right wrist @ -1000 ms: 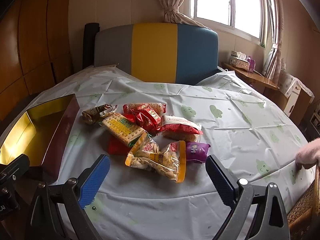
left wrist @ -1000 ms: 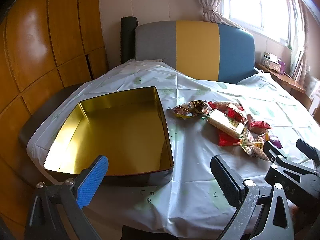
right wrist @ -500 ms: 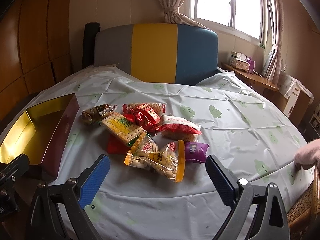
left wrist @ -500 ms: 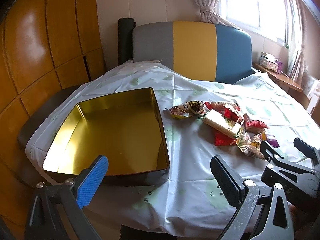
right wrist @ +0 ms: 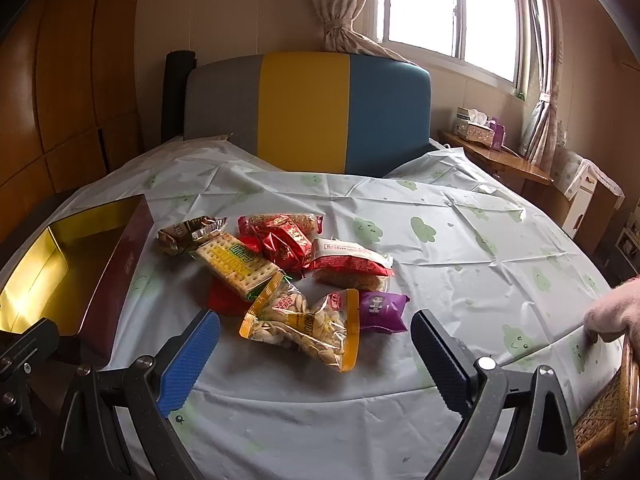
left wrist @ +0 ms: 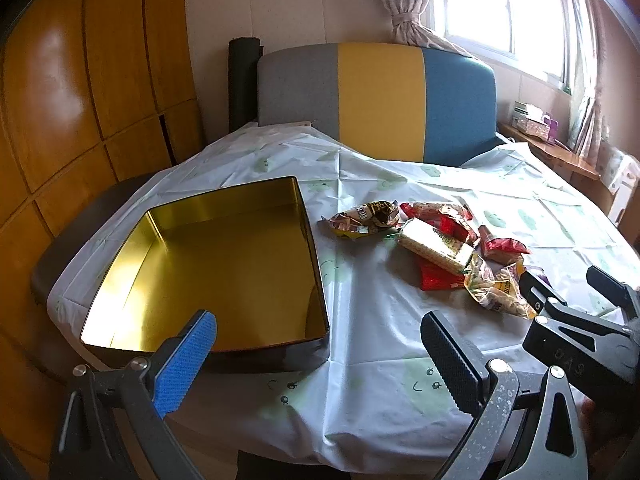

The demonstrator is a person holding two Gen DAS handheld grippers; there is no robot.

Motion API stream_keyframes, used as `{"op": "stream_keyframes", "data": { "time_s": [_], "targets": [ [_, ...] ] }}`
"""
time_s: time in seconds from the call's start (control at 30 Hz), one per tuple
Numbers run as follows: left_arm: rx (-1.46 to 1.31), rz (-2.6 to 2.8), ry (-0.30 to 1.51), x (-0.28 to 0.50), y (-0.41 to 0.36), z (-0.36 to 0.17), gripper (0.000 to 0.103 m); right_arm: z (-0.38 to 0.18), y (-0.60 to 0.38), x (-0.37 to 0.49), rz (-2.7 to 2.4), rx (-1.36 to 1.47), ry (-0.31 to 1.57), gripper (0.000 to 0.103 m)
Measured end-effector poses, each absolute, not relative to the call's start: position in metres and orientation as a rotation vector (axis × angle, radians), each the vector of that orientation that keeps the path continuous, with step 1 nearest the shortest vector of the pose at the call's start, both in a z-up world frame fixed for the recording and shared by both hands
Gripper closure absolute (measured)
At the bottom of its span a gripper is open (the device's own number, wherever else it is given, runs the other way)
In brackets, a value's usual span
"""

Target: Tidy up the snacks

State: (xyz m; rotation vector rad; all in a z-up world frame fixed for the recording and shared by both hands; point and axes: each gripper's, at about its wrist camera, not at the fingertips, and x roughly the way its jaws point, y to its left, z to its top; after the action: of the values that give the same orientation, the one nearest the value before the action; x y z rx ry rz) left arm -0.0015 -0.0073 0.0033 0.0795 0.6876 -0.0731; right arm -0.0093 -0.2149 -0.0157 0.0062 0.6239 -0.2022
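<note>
An open gold-lined tin [left wrist: 168,320] [right wrist: 48,240] sits empty on the table's left. To its right lies a pile of snacks: a bag of pistachios [right wrist: 304,326] [left wrist: 496,292], a cracker pack [right wrist: 236,264] [left wrist: 434,244], red packets [right wrist: 284,240], a purple packet [right wrist: 382,312] and a brown wrapper [right wrist: 188,232] [left wrist: 366,216]. My left gripper [left wrist: 320,340] is open and empty, above the table's near edge by the tin's front right corner. My right gripper [right wrist: 316,340] is open and empty, just in front of the pistachios; it also shows in the left wrist view [left wrist: 576,292].
A white tablecloth with green prints [right wrist: 460,240] covers the round table. A grey, yellow and blue chair back [right wrist: 308,112] stands behind it. Wooden cabinets [left wrist: 60,100] are at the left, a shelf with a tissue box [right wrist: 474,130] at the right. A hand [right wrist: 616,312] rests on the right edge.
The left view has drifted slightly back and left, so the tin and snacks sit a little further away. The right gripper has barely moved. Both grippers stay open.
</note>
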Motion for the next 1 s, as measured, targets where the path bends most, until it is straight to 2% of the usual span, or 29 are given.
{"op": "stream_keyframes", "data": {
  "time_s": [1.0],
  "targets": [
    [0.050,-0.238,0.736,0.007,-0.031,0.008,0.000,0.030,-0.282,0.012,-0.238,0.060,0.580,0.005]
  ]
}}
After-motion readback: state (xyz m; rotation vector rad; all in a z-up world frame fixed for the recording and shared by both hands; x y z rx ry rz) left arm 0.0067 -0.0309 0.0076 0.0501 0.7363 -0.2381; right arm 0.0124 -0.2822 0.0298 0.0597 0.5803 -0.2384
